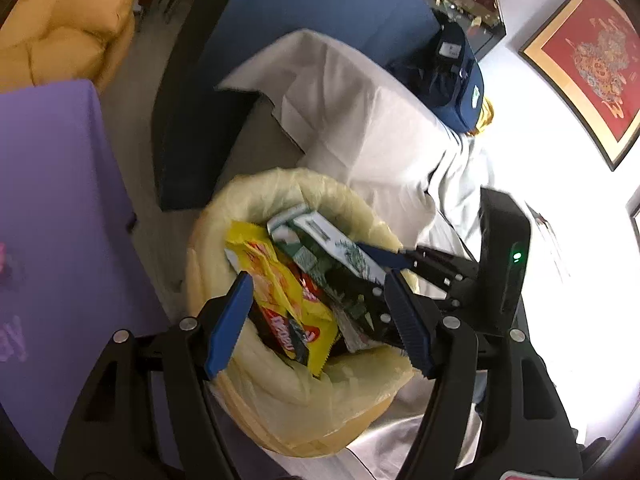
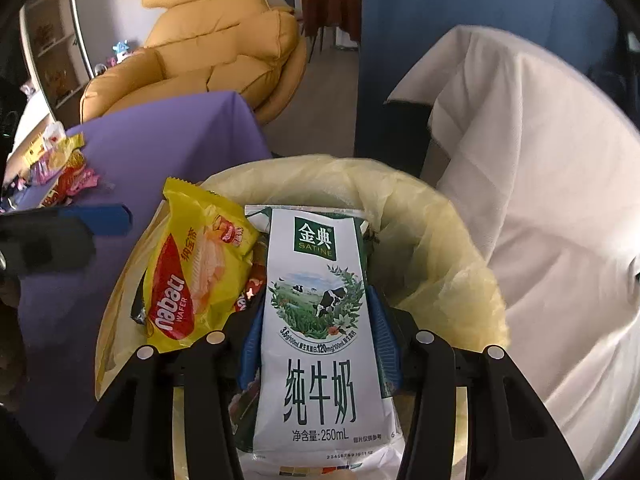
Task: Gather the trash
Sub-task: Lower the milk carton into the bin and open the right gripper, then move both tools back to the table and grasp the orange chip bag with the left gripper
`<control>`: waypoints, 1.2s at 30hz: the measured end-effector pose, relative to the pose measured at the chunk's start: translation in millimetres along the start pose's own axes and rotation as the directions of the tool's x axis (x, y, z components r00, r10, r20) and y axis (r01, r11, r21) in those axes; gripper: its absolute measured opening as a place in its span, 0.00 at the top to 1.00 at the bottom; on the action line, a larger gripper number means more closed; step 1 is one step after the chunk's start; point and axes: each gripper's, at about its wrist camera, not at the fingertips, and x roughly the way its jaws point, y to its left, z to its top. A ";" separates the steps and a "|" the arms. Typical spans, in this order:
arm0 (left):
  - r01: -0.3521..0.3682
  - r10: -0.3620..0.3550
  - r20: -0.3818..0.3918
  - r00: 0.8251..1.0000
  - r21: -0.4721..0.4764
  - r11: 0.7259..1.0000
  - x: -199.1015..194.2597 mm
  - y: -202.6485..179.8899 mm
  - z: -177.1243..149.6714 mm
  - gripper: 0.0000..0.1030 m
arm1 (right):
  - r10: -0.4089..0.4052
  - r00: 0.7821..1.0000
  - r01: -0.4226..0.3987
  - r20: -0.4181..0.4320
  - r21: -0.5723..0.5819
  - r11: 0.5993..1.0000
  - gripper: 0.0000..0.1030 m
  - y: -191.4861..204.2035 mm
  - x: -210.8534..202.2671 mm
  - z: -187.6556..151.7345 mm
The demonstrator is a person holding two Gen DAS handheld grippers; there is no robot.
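A trash bin lined with a yellowish bag [image 1: 280, 380] [image 2: 440, 224] stands between the purple table and the white-draped furniture. In it lie a yellow Nabati wafer wrapper [image 1: 280, 292] [image 2: 192, 276] and other wrappers. My right gripper [image 2: 318, 344] is shut on a white and green milk carton [image 2: 320, 320], held over the bin's mouth; the carton [image 1: 320, 244] and the right gripper [image 1: 400, 258] also show in the left wrist view. My left gripper [image 1: 320, 320] is open and empty, just above the bin, its fingers either side of the wrappers.
A purple-covered table [image 2: 168, 148] at the left carries several more wrappers [image 2: 64, 168] at its far end. White cloth-draped furniture [image 2: 540, 200] is at the right. A yellow armchair [image 2: 216, 48] and a blue panel [image 1: 320, 8] stand behind.
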 end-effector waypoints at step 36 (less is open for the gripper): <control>-0.431 0.465 0.232 0.854 -0.185 0.883 -187.9 106.5 -60.5 0.33 | 0.083 0.990 -0.093 0.111 0.091 0.991 0.42 40.2 -37.8 -15.8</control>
